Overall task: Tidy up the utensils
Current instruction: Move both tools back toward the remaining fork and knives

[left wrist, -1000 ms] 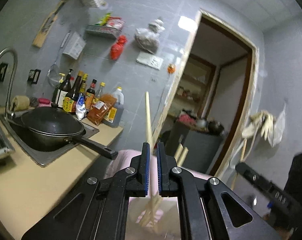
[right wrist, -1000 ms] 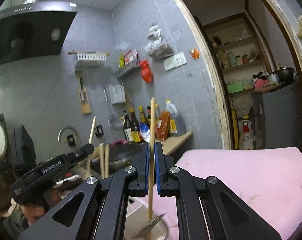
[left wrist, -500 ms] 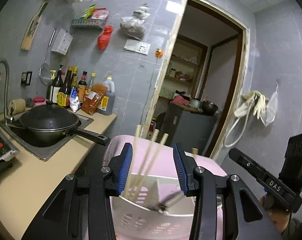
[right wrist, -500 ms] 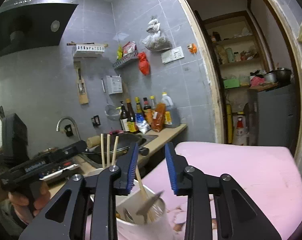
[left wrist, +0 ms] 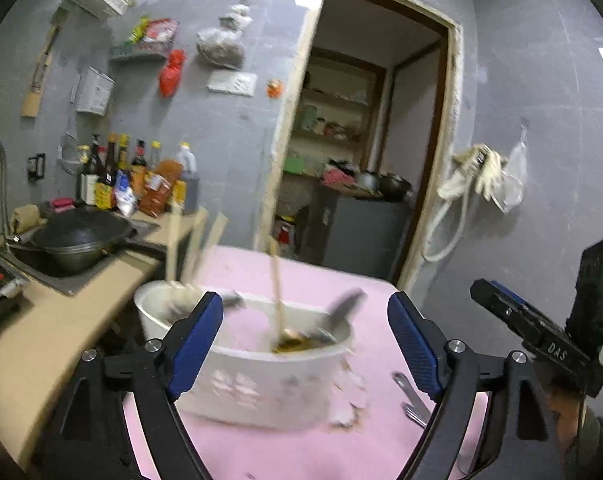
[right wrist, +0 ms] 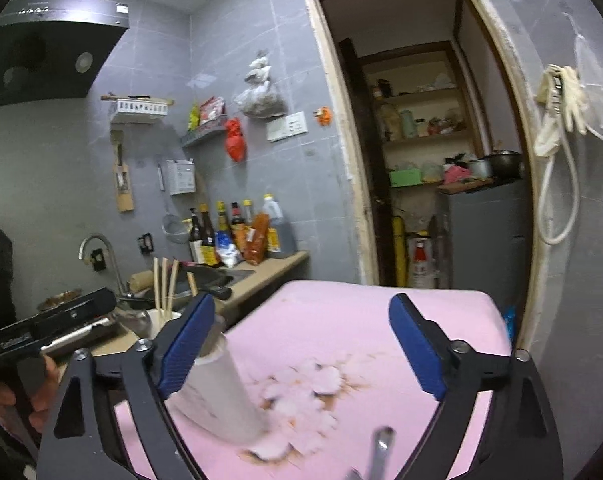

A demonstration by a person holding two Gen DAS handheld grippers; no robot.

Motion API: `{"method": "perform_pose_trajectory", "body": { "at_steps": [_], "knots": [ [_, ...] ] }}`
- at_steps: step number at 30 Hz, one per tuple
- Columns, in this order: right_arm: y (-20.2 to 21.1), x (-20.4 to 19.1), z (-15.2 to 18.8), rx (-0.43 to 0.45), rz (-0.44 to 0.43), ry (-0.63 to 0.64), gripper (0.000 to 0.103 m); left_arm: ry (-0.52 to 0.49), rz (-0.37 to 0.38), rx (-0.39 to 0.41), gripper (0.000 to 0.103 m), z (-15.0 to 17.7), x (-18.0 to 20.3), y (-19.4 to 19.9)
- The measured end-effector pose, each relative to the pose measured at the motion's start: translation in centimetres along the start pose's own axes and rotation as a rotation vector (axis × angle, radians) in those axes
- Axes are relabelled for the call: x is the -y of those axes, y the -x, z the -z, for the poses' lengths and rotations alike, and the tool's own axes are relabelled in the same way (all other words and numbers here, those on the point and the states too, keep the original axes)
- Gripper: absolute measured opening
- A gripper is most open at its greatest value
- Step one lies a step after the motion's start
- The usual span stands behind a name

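Pink tabletop (left wrist: 341, 452) beside the kitchen counter: your left gripper (left wrist: 305, 344) and right gripper (right wrist: 301, 346), jaws just opened wide and empty, face the holder (left wrist: 257, 376) with its chopsticks (left wrist: 193, 248). A loose spoon (right wrist: 375, 456) lies lengthwise nearest your right gripper.

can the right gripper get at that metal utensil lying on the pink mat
Probably yes. The right gripper stands open and empty, and the metal utensil lies bare on the pink mat just below it, with nothing between them.
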State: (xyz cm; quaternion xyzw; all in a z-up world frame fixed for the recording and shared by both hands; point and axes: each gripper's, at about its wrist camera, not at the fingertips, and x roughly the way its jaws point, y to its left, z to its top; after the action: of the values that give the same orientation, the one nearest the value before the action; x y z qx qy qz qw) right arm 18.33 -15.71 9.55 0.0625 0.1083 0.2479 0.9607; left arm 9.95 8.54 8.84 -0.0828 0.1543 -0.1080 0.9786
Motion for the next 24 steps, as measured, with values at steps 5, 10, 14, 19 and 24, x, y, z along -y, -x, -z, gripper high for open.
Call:
{"method": "perform_pose_trajectory", "body": {
  "at_steps": [5, 10, 14, 19, 24],
  "knots": [
    [2.1, 2.7, 1.6, -0.054, 0.053, -0.011, 0.103, -0.025, 0.052, -0.098, 0.080, 2.9, 2.9, -1.3],
    [3.4, 5.5, 3.8, -0.160, 0.124, -0.020, 0.103, -0.046, 0.092, -0.214, 0.080, 5.8, 5.3, -3.1],
    [4.6, 7.2, 5.7, -0.262, 0.143, -0.036, 0.103, -0.050, 0.105, -0.293, 0.080, 7.2, 6.4, -4.6],
    [6.1, 7.1, 8.0, -0.384, 0.120, -0.032, 0.098, 0.001, 0.086, -0.416, 0.080, 8.5, 6.3, -7.1],
    [6.6, 4.9, 10.6, -0.505, 0.049, -0.009, 0.079, 0.038, 0.043, -0.505, 0.080, 9.5, 5.7, -8.8]
  ]
}}
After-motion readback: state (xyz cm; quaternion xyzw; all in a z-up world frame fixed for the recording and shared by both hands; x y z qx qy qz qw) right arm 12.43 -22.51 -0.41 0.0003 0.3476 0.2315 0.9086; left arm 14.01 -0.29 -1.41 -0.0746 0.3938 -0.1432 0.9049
